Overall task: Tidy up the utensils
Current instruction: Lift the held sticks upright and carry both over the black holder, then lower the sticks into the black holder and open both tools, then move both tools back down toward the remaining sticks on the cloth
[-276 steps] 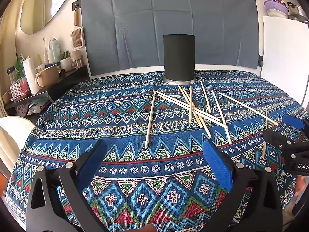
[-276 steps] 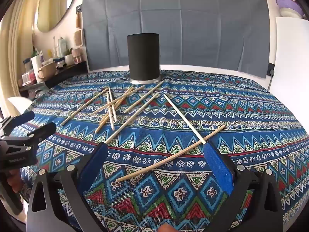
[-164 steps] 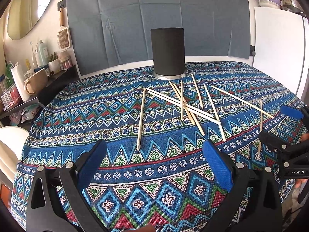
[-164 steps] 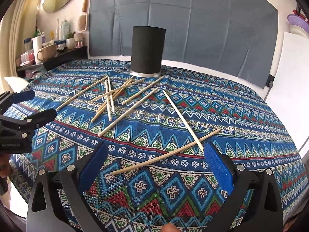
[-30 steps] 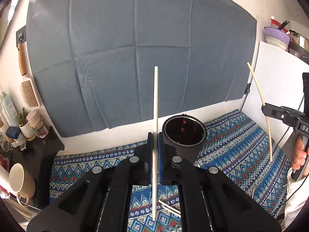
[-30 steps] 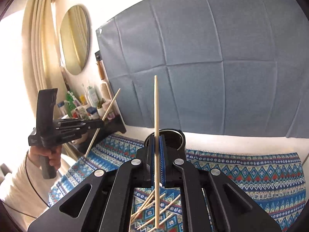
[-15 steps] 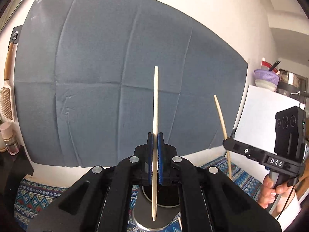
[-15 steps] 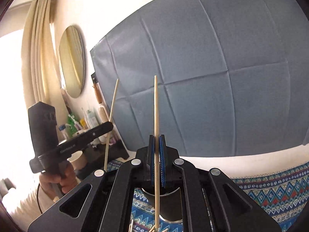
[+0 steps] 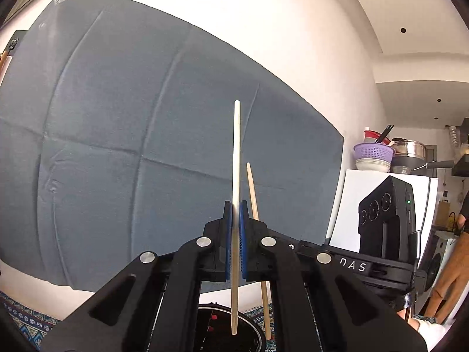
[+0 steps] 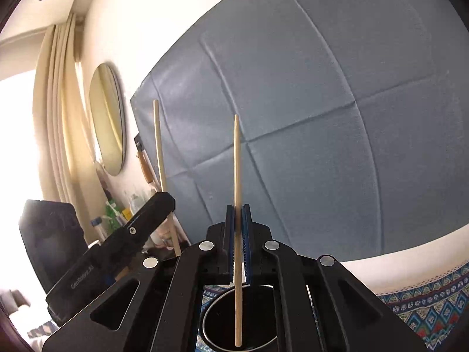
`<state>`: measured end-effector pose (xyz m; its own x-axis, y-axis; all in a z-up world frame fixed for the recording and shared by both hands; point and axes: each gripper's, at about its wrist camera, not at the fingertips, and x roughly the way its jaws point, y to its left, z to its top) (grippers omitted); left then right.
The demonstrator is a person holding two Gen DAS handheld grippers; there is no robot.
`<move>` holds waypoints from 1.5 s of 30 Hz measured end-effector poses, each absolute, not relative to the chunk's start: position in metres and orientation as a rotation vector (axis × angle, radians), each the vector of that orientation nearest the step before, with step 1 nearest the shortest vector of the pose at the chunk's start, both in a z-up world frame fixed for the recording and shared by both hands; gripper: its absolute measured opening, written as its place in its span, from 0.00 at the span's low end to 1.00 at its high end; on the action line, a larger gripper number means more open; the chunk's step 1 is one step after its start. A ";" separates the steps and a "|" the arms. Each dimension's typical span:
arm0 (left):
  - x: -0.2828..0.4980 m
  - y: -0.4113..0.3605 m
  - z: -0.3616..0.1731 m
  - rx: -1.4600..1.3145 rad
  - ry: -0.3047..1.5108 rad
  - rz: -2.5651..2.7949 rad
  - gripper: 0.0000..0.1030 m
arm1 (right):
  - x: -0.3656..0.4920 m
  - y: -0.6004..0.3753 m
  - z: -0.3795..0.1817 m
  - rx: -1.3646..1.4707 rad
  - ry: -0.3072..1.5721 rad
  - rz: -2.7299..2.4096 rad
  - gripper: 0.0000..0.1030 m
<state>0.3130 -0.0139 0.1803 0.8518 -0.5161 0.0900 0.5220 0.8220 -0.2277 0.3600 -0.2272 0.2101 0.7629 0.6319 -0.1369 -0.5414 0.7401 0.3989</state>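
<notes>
My left gripper (image 9: 236, 215) is shut on a pale chopstick (image 9: 236, 158) held upright; its lower tip hangs over the mouth of the black cup (image 9: 249, 333) below. My right gripper (image 10: 238, 215) is shut on a tan chopstick (image 10: 236, 161), also upright, its lower end inside the cup's round opening (image 10: 258, 316). The two grippers stand close side by side above the cup. In the right wrist view the left gripper (image 10: 164, 202) shows at left with its chopstick (image 10: 158, 146). In the left wrist view the right one's chopstick (image 9: 252, 190) rises just behind my fingers.
A grey cloth (image 9: 117, 146) hangs on the wall behind the cup. The patterned tablecloth (image 10: 425, 302) shows at lower right. A mirror (image 10: 107, 123), curtains and a shelf of bottles (image 10: 117, 211) lie left. A white cabinet with bowls (image 9: 372, 155) and a person (image 9: 457, 264) are right.
Both grippers have closed in on each other above the cup and sunk a little. The left view has swung up toward the wall. Both chopsticks stay gripped.
</notes>
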 end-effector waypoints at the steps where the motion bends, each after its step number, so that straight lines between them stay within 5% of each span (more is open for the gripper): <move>1: 0.315 -0.016 0.177 -0.245 -0.025 -0.547 0.05 | 0.361 -0.227 0.207 0.354 0.267 0.651 0.05; 28: 0.316 -0.025 0.126 -0.170 0.052 -0.439 0.05 | 0.373 -0.227 0.145 0.293 0.395 0.544 0.08; 33: 0.309 -0.014 0.127 -0.179 0.061 -0.434 0.13 | 0.370 -0.227 0.149 0.266 0.416 0.514 0.10; 35: 0.306 -0.009 0.128 -0.180 0.061 -0.429 0.14 | 0.368 -0.229 0.152 0.273 0.417 0.504 0.29; 36: 0.304 -0.006 0.129 -0.178 0.062 -0.423 0.18 | 0.366 -0.231 0.154 0.278 0.413 0.492 0.39; 45: 0.284 0.022 0.151 -0.217 0.067 -0.346 0.79 | 0.343 -0.253 0.184 0.325 0.399 0.405 0.66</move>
